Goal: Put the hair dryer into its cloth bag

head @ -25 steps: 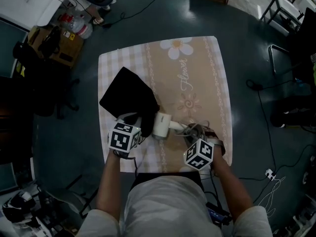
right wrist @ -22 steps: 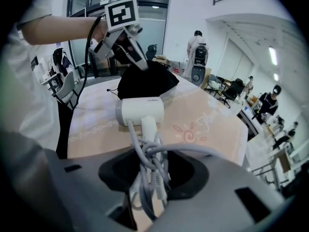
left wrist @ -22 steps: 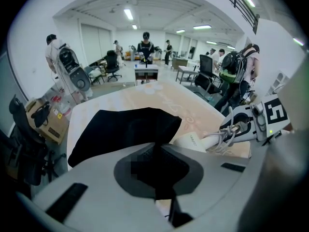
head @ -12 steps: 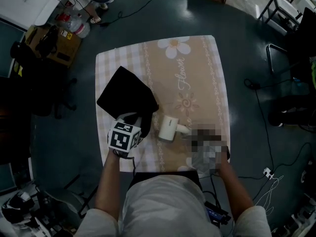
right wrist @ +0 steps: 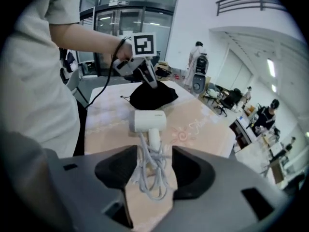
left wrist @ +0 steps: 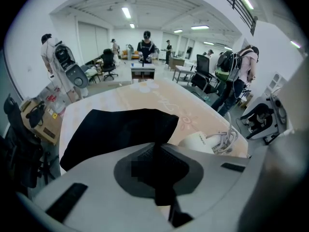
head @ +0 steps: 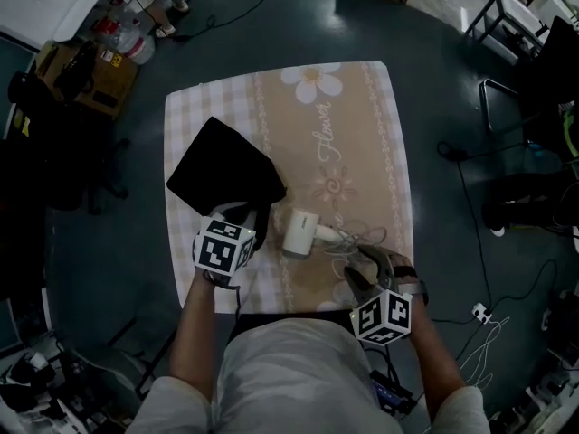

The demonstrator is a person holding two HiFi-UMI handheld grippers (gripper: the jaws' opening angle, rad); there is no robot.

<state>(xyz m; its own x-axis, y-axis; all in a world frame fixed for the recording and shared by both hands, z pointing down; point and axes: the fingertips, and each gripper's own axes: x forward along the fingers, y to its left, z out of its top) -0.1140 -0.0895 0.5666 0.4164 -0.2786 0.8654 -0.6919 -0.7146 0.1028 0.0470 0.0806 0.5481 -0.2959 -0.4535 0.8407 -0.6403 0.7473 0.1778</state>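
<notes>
A black cloth bag (head: pixel 220 172) lies flat on the left of the tablecloth (head: pixel 344 143). My left gripper (head: pixel 244 215) is shut on its near edge; in the left gripper view black cloth (left wrist: pixel 120 129) is pinched between the closed jaws of that gripper (left wrist: pixel 157 153). The white hair dryer (head: pixel 298 231) lies on its side just right of the bag, its grey cord (head: pixel 357 242) bundled behind it. My right gripper (head: pixel 366 271) hovers above the cord; its jaws have just been opening and hold nothing. The right gripper view shows the dryer (right wrist: pixel 149 121) and cord (right wrist: pixel 153 173) beyond the spread jaws.
The table's near edge is close under both grippers. Cables trail across the dark floor (head: pixel 470 197), a cardboard box (head: pixel 81 70) stands at the far left and chairs (head: pixel 507 16) at the far right. People stand far off in the room (left wrist: pixel 146 42).
My right gripper has drawn back toward the table's near edge and lifted, with its jaws spreading off the cord. The left gripper keeps its place on the bag.
</notes>
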